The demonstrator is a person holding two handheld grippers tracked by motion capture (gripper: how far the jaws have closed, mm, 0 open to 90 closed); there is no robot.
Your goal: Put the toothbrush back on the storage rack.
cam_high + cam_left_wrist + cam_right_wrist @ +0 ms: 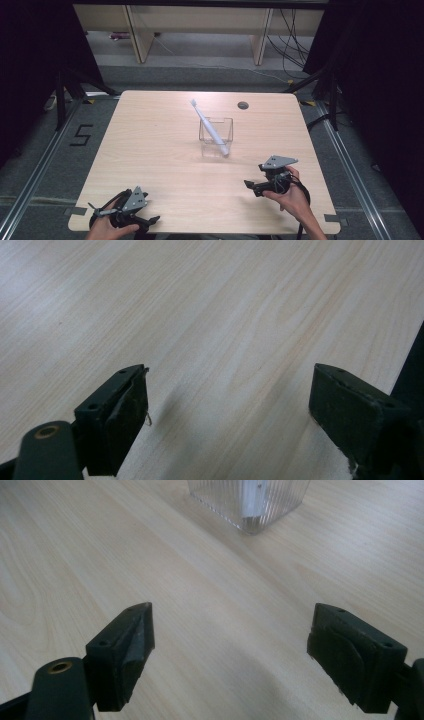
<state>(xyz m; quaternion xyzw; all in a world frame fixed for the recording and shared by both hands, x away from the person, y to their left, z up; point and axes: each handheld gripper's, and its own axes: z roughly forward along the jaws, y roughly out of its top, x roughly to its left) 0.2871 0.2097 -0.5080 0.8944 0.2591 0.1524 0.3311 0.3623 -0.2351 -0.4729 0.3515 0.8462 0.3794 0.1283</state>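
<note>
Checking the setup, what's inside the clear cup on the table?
A pale toothbrush stands tilted in the clear cup, brush head up. The ribbed wall blurs its lower end.

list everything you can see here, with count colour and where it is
toothbrush: 1, white, standing tilted in the cup, head up and leaning far-left
cup: 1, clear ribbed plastic, square, middle of the table
table: 1, light wood, with a round cable hole near the far edge
floor marking "5": 1, black, left of the table
left tool: 1, black, near-left table edge, jaws open
right tool: 1, black, near-right, jaws open, facing the cup
hands: 2, one on each tool
</note>
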